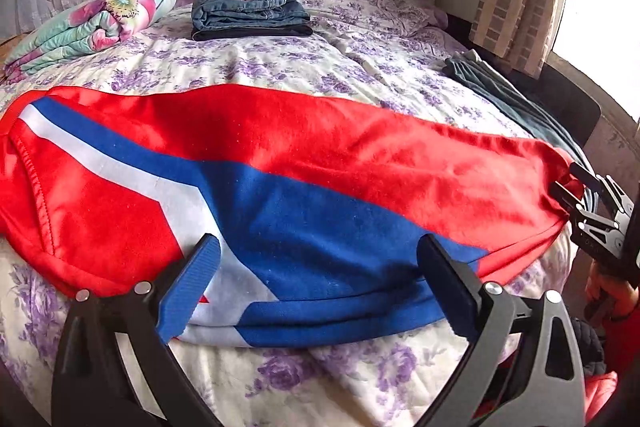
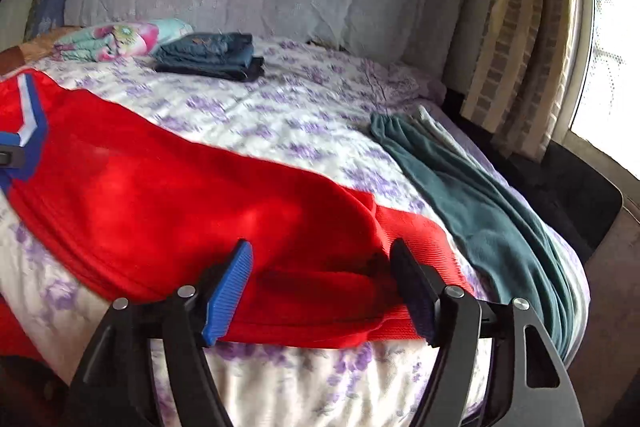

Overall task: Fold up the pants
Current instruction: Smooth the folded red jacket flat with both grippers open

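Red pants [image 1: 304, 147] with blue and white stripes lie spread lengthwise across the near part of the bed. My left gripper [image 1: 316, 287] is open, its fingers straddling the blue-striped near edge of the pants. My right gripper [image 2: 320, 291] is open, its fingers either side of the red ribbed waistband end [image 2: 404, 239]. The right gripper also shows in the left wrist view [image 1: 576, 195] at the pants' right end. The left gripper's tip shows in the right wrist view [image 2: 8, 157] at the far left of the pants.
A stack of folded jeans [image 1: 250, 11] and a rolled floral blanket [image 1: 96, 23] sit at the back of the bed [image 1: 280, 71]. Teal pants [image 2: 480, 211] lie along the bed's right edge. Curtain and window are at right.
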`<state>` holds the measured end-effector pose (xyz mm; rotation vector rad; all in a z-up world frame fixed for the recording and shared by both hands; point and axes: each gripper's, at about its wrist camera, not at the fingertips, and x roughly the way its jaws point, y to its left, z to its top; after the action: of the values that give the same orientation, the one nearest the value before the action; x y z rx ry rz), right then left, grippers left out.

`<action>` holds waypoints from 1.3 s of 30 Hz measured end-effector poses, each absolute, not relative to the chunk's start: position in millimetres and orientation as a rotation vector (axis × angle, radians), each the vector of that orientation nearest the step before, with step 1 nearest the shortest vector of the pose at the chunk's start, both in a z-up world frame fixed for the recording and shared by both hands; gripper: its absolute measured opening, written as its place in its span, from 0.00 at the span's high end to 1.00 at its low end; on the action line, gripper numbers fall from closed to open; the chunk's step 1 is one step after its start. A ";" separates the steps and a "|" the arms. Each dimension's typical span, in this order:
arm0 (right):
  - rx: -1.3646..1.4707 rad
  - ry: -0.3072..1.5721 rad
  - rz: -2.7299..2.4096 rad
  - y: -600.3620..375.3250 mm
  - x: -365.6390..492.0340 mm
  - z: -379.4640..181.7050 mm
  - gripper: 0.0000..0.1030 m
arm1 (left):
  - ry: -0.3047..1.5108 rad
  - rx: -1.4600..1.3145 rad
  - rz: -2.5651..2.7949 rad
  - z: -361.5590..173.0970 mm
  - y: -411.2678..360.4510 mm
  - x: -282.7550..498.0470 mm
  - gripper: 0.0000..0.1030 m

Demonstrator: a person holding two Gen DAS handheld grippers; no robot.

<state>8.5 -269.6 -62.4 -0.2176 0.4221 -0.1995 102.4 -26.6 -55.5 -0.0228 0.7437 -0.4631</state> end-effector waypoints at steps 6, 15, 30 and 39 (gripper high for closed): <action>-0.078 0.406 -0.025 -238.3 54.9 -34.2 0.16 | 0.696 -0.040 -0.498 -16.6 -51.5 121.4 0.05; 0.042 0.630 0.068 -226.4 91.6 -69.5 0.04 | 0.820 0.054 -0.419 -49.6 -63.8 149.7 0.05; 0.039 0.724 0.096 -197.3 124.5 -68.7 0.04 | 0.874 -0.084 -0.163 -61.7 48.0 226.0 0.05; 0.128 0.572 -0.110 -287.7 65.0 -40.3 0.04 | 0.681 0.023 -0.038 -21.4 75.2 188.8 0.05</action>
<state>65.0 -287.7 -40.3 0.1282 0.5716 -0.1098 188.8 75.2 -21.4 0.0233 0.6814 -0.0376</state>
